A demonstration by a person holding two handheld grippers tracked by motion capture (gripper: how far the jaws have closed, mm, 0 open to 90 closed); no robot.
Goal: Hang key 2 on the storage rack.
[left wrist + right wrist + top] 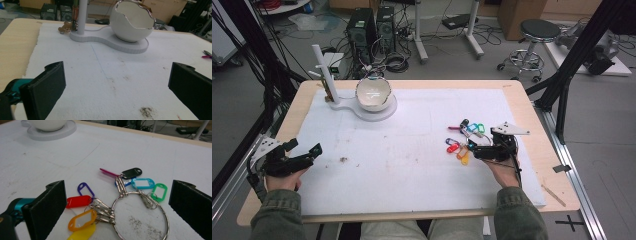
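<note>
A bunch of coloured plastic key tags on a large thin metal ring (140, 217) lies on the right half of the white foam mat (412, 150), close to the person's right hand. From the right gripper view the ring lies flat, with small metal clips fanning out from it. On one side hang a red tag (78, 201), a purple one (85, 188), an orange one (82, 219) and a yellow one (81, 233). On the other side sit a black tag (132, 172), a light blue one (142, 183) and a green one (160, 191), with a slim pink piece (108, 172) pointing away.

The right gripper (474, 148) rests low on the mat with its jaws spread wide to either side of the bunch, gripping nothing. The left gripper (307, 152) sits near the left edge, jaws also wide apart over bare mat. At the far side stands a white egg-shaped bowl with a jagged silver rim (132, 21) on a flat white base (110, 40), beside a white upright post (81, 16).
</note>
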